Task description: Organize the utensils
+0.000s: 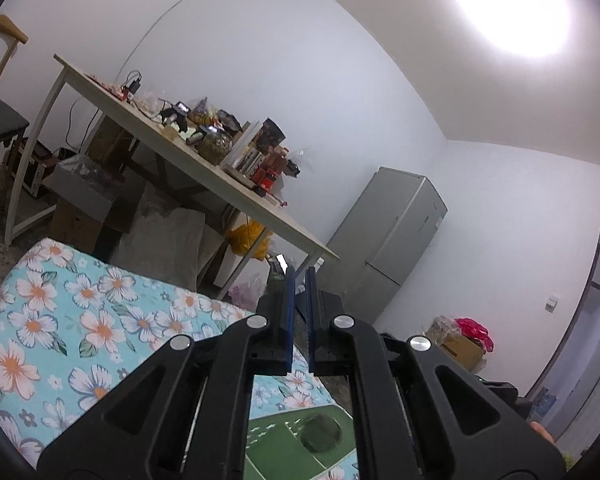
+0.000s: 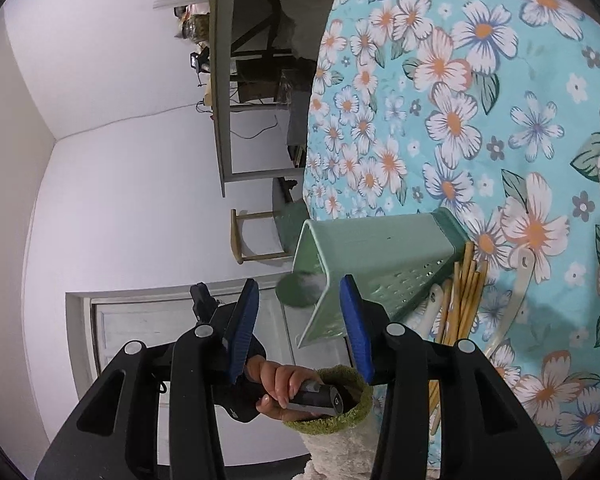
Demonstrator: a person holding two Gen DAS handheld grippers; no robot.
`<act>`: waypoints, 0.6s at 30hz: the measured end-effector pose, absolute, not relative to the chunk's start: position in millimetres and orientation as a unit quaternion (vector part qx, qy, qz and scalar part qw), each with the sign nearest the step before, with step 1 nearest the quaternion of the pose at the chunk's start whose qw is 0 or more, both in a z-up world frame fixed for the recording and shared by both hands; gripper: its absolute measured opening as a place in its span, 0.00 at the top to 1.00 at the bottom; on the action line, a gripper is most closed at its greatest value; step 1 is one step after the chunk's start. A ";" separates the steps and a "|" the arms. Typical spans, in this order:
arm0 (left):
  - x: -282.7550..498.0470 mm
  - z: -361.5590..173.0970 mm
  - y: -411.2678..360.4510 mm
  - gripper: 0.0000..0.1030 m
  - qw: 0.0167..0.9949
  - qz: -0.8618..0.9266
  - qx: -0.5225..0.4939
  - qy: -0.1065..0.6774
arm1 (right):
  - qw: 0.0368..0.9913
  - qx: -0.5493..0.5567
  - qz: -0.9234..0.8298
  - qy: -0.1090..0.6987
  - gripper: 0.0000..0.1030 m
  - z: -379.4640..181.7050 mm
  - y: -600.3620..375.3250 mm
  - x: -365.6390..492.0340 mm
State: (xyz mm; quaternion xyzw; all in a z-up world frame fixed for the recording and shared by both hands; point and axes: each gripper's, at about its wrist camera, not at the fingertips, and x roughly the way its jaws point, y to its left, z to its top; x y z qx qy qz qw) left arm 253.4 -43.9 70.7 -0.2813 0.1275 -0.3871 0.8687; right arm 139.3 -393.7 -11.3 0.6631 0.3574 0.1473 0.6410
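Beyond the floral cloth's (image 2: 480,92) edge, the right gripper (image 2: 300,316) is standing apart, straddling the green holder's (image 2: 364,240) rim unclamped; the left gripper (image 1: 299,312), nearly together, is holding nothing.

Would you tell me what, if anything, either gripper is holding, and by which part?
Nothing is held. The left gripper is shut with nothing between its pads; the right gripper stands open around the green rack's rim without pressing it.

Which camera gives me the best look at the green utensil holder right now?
The right wrist view. There the green utensil holder shows whole: its side walls, perforated base and rim, with bamboo chopsticks beside it. The left wrist view catches only a piece of its perforated surface low in the frame, between the left gripper's black arms.
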 end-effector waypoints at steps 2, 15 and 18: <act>250.7 72.1 -43.0 0.97 0.870 -0.388 -0.278 0.129 | 0.641 0.663 0.149 0.355 0.59 -10.7 -394.0 138.5; 218.2 77.0 -21.6 0.74 0.897 -0.356 -0.199 0.170 | 0.658 0.653 0.151 0.345 0.56 -25.2 -395.3 109.9; 232.3 76.3 -14.6 0.63 0.907 -0.329 -0.168 0.201 | 0.663 0.650 0.139 0.344 0.52 -32.6 -398.5 98.1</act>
